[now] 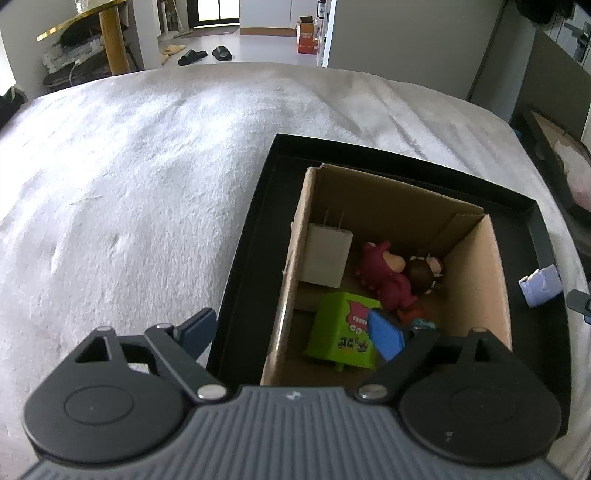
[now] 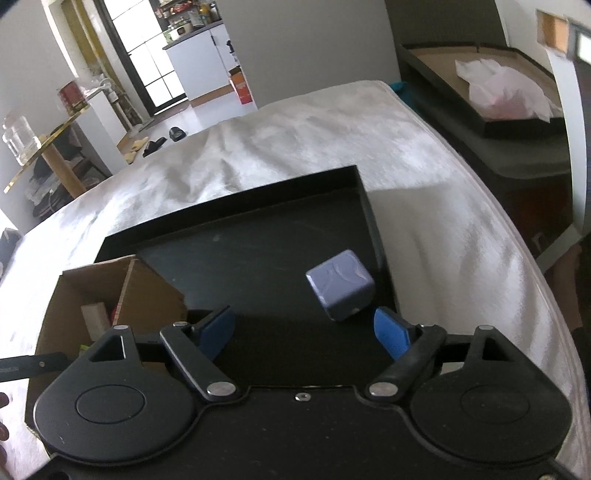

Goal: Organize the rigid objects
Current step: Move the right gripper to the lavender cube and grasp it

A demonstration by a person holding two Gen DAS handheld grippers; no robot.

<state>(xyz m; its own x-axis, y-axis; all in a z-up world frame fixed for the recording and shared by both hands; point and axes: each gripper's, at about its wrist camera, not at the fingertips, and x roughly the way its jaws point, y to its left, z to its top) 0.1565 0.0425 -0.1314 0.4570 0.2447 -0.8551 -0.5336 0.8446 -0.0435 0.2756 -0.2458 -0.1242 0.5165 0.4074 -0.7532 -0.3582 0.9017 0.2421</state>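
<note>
A cardboard box stands in a black tray on a white bedspread. In it lie a white plug adapter, a green toy block, a dark red figure and a brown-haired figure. My left gripper is open and empty, straddling the box's left wall. A lilac cube lies on the tray floor near its right rim; it also shows in the left wrist view. My right gripper is open just before the cube, which sits nearer the right finger. The box is to its left.
The bedspread spreads left of and beyond the tray. A dark cabinet with a tray holding a plastic bag stands to the right of the bed. A gold-topped table and slippers are beyond the bed.
</note>
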